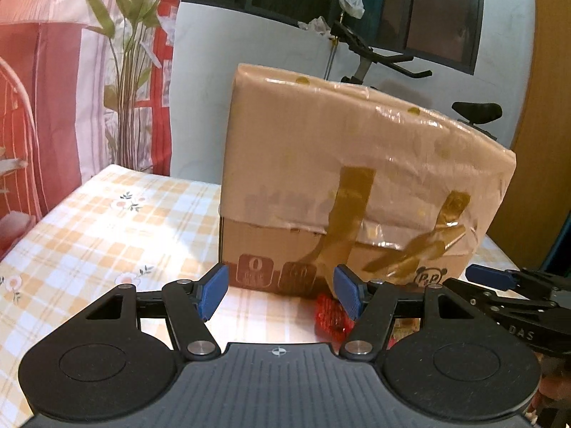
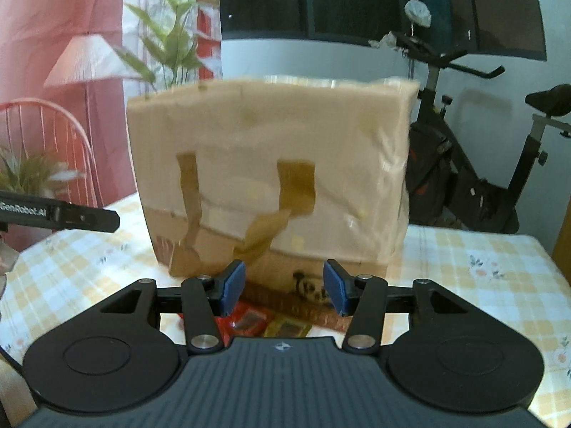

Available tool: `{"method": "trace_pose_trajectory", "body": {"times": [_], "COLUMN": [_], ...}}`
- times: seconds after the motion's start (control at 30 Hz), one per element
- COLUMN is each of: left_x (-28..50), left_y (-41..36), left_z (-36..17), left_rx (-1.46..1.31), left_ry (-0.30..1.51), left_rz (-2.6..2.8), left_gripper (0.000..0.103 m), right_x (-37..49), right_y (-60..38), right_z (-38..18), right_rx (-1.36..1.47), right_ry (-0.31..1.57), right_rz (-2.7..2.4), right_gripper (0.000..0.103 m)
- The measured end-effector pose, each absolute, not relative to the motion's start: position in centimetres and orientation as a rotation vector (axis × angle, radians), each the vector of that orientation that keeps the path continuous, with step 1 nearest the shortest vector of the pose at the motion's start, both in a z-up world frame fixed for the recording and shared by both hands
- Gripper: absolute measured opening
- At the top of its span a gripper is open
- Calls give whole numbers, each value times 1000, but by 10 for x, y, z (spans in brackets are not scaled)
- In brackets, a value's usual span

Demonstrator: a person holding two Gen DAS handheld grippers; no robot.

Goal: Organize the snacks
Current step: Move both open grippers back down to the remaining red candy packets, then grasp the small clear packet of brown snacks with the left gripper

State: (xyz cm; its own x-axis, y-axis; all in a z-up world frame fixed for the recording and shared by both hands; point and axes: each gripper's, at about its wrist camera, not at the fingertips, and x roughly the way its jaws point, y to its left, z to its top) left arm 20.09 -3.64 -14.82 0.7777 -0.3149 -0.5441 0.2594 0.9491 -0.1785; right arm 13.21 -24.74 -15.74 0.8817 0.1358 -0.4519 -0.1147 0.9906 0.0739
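A taped cardboard box (image 1: 357, 178) stands upright on the checked tablecloth; it also shows in the right wrist view (image 2: 271, 178). My left gripper (image 1: 280, 294) is open and empty, just in front of the box's lower edge. A red snack packet (image 1: 330, 315) lies at the box's foot, beside the left gripper's right finger. My right gripper (image 2: 284, 288) is open and empty, above red and yellow snack packets (image 2: 264, 321) lying in front of the box. The right gripper's fingers (image 1: 499, 278) show at the right in the left wrist view.
The table (image 1: 107, 235) carries a yellow checked cloth. An exercise bike (image 2: 481, 164) stands behind the table at the right. A plant (image 1: 132, 71) and a red curtain stand at the left. The left gripper's finger (image 2: 71, 215) shows at the left.
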Motion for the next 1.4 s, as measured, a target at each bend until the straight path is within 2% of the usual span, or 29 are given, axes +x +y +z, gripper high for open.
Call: {"method": "trace_pose_trajectory", "body": {"times": [0.67, 1.3, 1.4], "left_x": [196, 183, 182], "left_y": [-42, -57, -62], "left_z": [-177, -201, -207], "left_rx": [-54, -19, -1], "left_ry": [665, 739, 758], "left_rz": [-303, -404, -416], "left_gripper": [67, 64, 61], "right_x": [132, 134, 135], "right_y": [-244, -253, -251], "right_z": [-203, -206, -206], "right_rx": [91, 152, 143], "right_ry": [538, 554, 560], "right_rz": [124, 109, 114], "right_gripper": [52, 52, 52]}}
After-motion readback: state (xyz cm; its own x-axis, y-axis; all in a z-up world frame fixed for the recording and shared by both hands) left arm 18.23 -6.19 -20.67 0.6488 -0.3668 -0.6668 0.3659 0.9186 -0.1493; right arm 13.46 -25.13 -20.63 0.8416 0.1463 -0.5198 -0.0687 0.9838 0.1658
